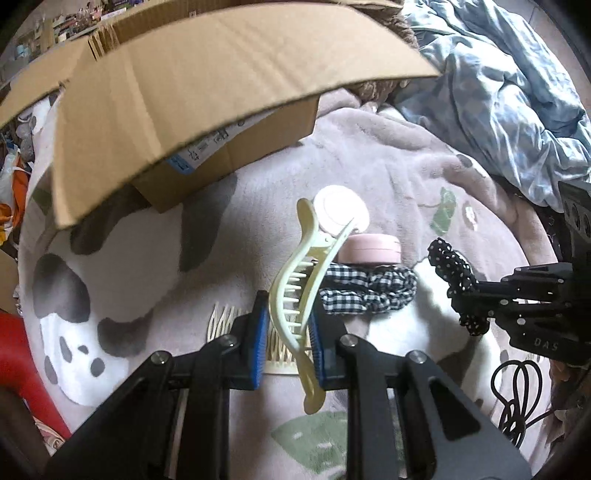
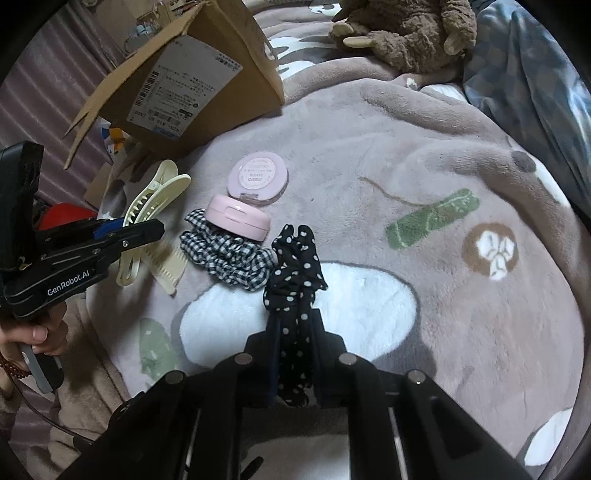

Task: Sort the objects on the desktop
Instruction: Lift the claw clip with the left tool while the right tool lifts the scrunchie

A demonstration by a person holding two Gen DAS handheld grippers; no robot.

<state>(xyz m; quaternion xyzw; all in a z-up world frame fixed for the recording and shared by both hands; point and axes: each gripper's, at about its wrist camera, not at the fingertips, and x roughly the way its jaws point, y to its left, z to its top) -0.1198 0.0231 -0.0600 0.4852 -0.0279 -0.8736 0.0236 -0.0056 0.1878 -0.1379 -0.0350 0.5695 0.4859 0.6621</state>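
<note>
My left gripper (image 1: 290,325) is shut on a pale yellow hair claw clip (image 1: 299,280) and holds it above the blanket; the clip also shows in the right wrist view (image 2: 147,210). My right gripper (image 2: 295,332) is shut on a black polka-dot scrunchie (image 2: 295,266), also visible in the left wrist view (image 1: 454,273). On the blanket lie a checked scrunchie (image 2: 229,254), a pink round case (image 2: 238,218), a pink round compact (image 2: 257,178) and a cream comb (image 2: 170,271). An open cardboard box (image 2: 199,81) stands behind them.
A plush brown toy (image 2: 410,33) and a blue quilt (image 1: 509,92) lie at the back right. The box flap (image 1: 207,96) hangs over the left gripper. A black cable (image 1: 517,391) lies at the right. A red object (image 1: 18,354) is at the left edge.
</note>
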